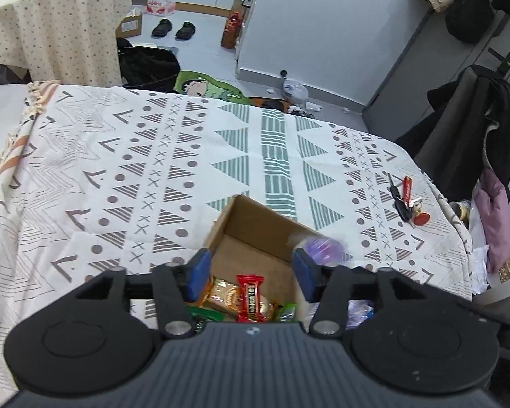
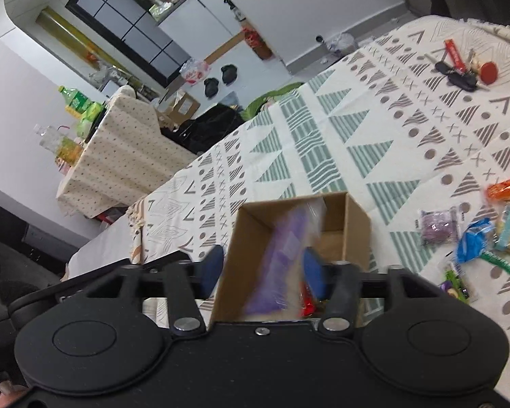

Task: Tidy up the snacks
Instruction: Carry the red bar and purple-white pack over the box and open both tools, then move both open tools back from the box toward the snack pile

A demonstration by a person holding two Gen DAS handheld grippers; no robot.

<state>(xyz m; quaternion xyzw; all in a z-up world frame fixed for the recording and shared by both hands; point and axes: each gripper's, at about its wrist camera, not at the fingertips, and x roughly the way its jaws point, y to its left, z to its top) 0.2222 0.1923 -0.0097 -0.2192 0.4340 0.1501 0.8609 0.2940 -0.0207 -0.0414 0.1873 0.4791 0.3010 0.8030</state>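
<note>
An open cardboard box point(image 1: 251, 219) stands on the patterned tablecloth and holds a red packet point(image 1: 251, 297), a golden packet point(image 1: 222, 292) and green ones. My left gripper point(image 1: 251, 268) hovers open over the box's near side, nothing between its blue pads. My right gripper point(image 2: 263, 265) is open too, above the box point(image 2: 357, 227). A blurred purple packet point(image 2: 282, 255) is in mid-air between its fingers, free of both pads, over the box's mouth. It shows as a purple blur point(image 1: 323, 246) at the box's right rim. Loose snacks point(image 2: 472, 241) lie to the box's right.
A bunch of keys with a red tag point(image 1: 406, 200) lies near the table's far right corner. Beyond the table are a second table with a dotted cloth point(image 1: 51, 23), a black bag point(image 1: 146, 64), shoes on the floor, and a chair draped with coats point(image 1: 476, 125).
</note>
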